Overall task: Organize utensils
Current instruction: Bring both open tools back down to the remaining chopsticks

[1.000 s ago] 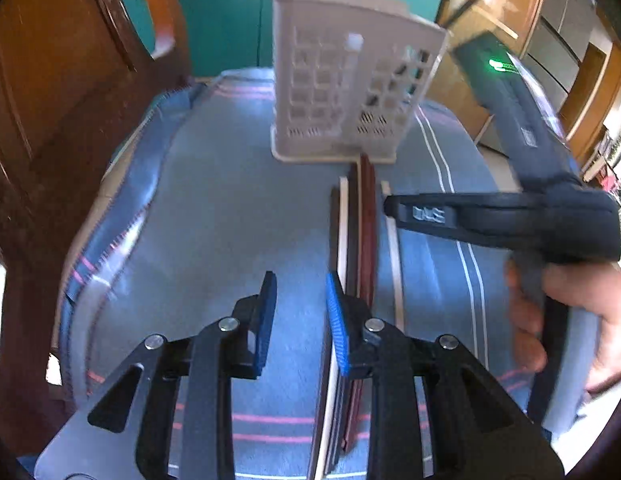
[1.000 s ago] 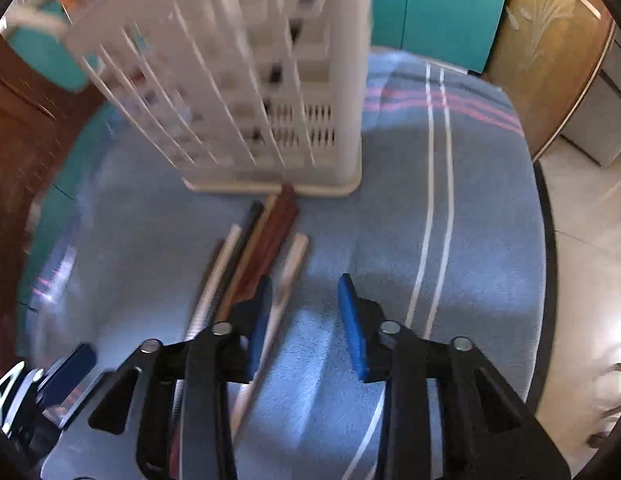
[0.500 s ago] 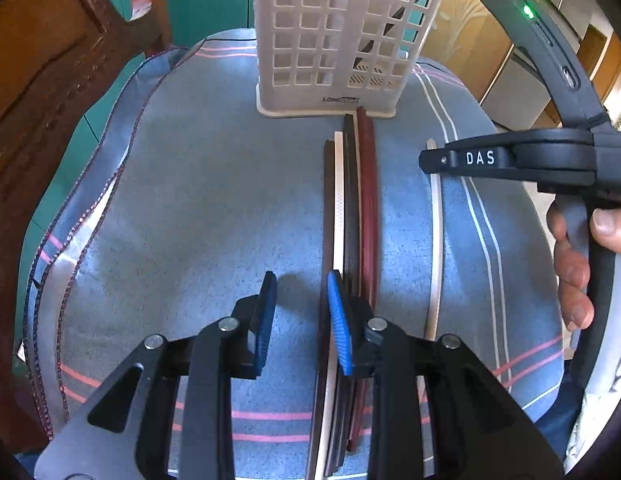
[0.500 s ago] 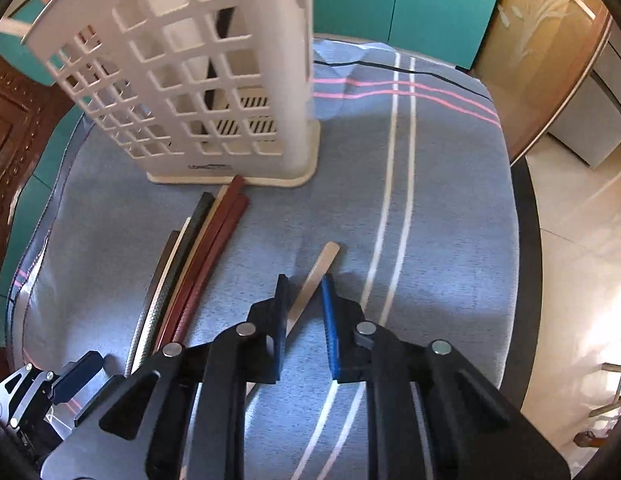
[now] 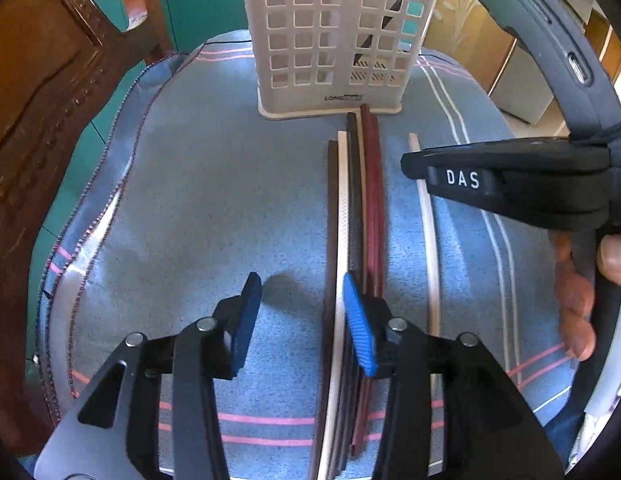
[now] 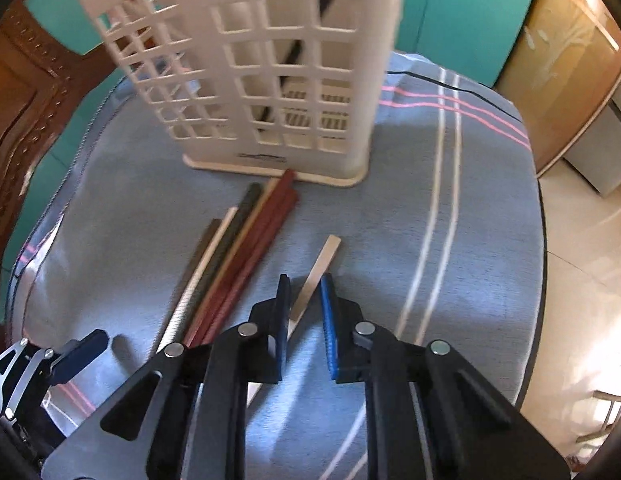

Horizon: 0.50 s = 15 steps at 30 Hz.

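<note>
Before the white basket, which waits on the blue cloth to receive them, lies a bundle of chopsticks, the left gripper opening beside it with nothing between, while the right gripper pinches one pale chopstick, set apart from the bundle, probably so it lifts alone.

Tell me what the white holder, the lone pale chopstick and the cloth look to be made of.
White holder: seemingly moulded plastic, matte, with a cut-out grid and a printed brand mark. Lone pale chopstick: likely bare wood or bamboo, dull and flat-sided. Cloth: woven fabric, soft-looking blue with pink and white stripes and a stitched edge.
</note>
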Available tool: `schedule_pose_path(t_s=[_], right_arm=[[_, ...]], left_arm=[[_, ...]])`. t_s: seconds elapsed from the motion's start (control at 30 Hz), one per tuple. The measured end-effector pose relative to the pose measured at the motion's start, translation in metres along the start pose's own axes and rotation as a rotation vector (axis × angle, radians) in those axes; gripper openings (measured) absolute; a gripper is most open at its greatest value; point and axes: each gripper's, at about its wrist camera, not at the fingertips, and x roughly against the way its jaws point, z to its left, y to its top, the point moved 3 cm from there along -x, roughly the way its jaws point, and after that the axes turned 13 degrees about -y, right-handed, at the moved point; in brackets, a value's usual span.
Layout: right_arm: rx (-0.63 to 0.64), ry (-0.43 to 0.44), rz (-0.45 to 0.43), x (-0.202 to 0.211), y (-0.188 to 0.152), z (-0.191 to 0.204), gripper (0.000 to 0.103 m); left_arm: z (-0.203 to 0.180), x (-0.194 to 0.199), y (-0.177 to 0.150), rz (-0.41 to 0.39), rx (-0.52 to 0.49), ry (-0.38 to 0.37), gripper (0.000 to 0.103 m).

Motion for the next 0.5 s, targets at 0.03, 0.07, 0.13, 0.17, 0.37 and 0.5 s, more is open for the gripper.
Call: schedule_pose_path(t_s=[0.03, 0.07, 0.13, 0.17, 0.37, 0.5], right_arm=[[0.002, -0.001, -0.001, 0.000, 0.000, 0.000, 0.016], [0.000, 0.002, 0.000, 0.000, 0.000, 0.000, 0.016], [-0.011, -0.002, 0.003, 0.000, 0.000, -0.005, 0.016], [-0.015, -0.005, 0.004, 0.000, 0.000, -0.007, 0.016], [-0.048, -0.016, -0.005, 0.006, 0.003, -0.020, 0.016], [-0.044, -0.020, -0.004, 0.008, 0.005, -0.021, 0.016]], left_arm=[[0.001, 0.000, 0.000, -0.004, -0.008, 0.031, 0.046], [0.004, 0.001, 0.000, -0.009, -0.007, 0.056, 0.043], [0.015, -0.001, -0.001, 0.003, 0.024, 0.088, 0.037], [0.019, -0.001, -0.002, 0.003, 0.047, 0.070, 0.037], [0.006, 0.005, 0.001, 0.000, 0.042, -0.028, 0.037], [-0.010, 0.000, -0.003, 0.008, -0.024, 0.015, 0.042]])
